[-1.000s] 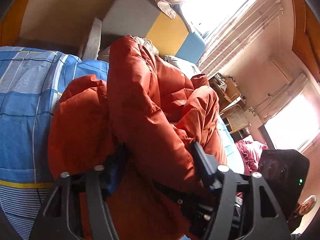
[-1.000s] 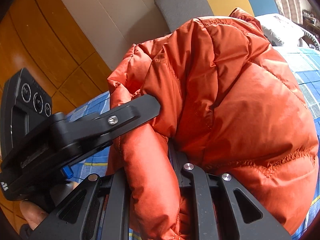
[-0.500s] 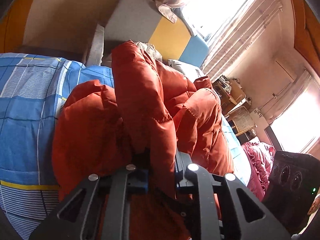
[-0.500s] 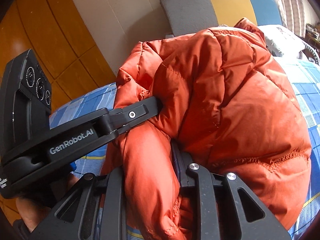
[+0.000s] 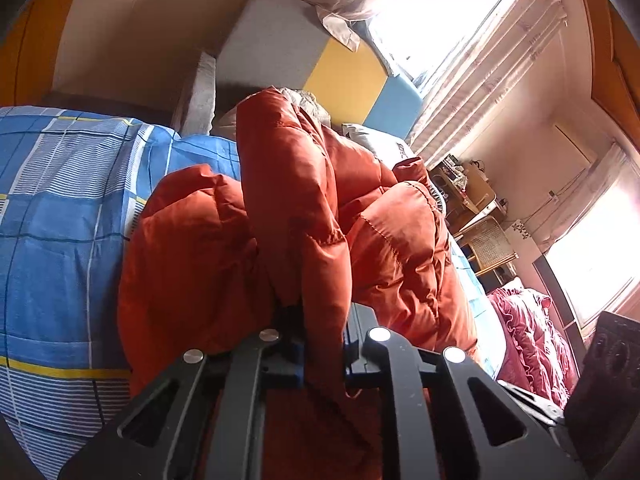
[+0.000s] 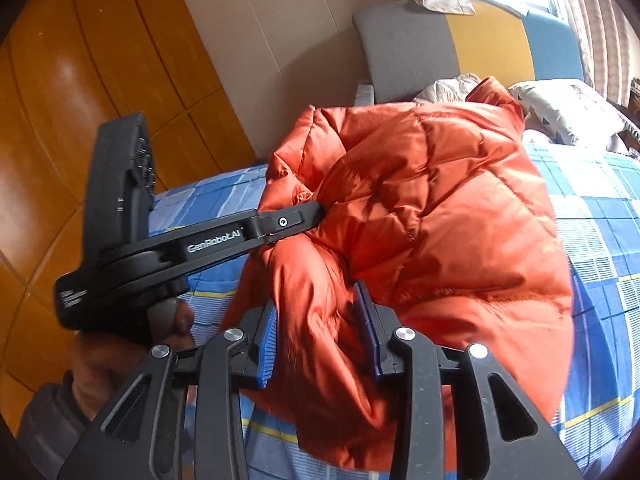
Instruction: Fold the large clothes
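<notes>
blue plaid bedsheet (image 6: 600,240) under orange puffer jacket (image 6: 440,200), headboard (image 6: 480,44) behind.

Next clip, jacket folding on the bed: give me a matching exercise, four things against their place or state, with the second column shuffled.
Things:
1. left gripper
2. right gripper
3. orange quilted puffer jacket
4. pink ruffled quilt

Place or state:
A. heaped on the blue checked bedsheet
B. jaws apart, a fold loose between them
C. beyond the jacket, near a bright window
D. clamped on a fold of fabric

Pairs: 1-D, 2-B, 3-A, 4-C.

The left jaws have just been closing onto the jacket fold. The right jaws have just been opening, with jacket fabric between them.
</notes>
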Action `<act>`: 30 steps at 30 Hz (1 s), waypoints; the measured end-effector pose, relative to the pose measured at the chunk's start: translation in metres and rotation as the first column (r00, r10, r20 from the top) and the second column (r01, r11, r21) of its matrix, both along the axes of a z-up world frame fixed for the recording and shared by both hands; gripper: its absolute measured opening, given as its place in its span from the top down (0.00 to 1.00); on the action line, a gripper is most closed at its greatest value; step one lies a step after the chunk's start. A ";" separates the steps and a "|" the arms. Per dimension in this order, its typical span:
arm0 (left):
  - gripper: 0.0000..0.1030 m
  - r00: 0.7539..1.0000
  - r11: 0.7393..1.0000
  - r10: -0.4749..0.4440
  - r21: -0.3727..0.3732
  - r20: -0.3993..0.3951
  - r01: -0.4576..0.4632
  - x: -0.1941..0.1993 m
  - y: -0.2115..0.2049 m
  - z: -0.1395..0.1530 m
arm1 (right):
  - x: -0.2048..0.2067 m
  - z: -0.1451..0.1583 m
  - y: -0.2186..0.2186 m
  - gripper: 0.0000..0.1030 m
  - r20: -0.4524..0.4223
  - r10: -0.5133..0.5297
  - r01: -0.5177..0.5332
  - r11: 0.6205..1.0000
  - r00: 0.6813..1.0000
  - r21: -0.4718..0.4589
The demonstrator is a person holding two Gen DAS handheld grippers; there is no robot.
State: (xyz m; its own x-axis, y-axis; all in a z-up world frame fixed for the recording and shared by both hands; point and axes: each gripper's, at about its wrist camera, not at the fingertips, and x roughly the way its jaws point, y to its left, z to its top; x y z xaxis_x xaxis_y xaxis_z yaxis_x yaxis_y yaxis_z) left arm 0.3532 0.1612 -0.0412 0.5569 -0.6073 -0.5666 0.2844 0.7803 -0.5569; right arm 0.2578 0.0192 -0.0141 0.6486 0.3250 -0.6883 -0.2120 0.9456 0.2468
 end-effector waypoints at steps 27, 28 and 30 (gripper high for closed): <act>0.91 0.991 0.992 0.113 0.067 -0.069 -0.108 -0.019 0.070 -0.014 | -0.002 -0.012 -0.074 0.67 0.061 -0.137 0.136 0.991 0.989 0.018; 0.91 0.989 0.991 0.122 0.068 -0.079 -0.117 -0.019 0.075 -0.020 | -0.002 -0.012 -0.065 0.67 0.065 -0.124 0.124 0.992 0.990 0.006; 0.91 0.987 0.989 0.134 0.076 -0.092 -0.127 -0.018 0.079 -0.029 | -0.001 -0.014 -0.053 0.67 0.069 -0.103 0.104 0.995 0.992 -0.013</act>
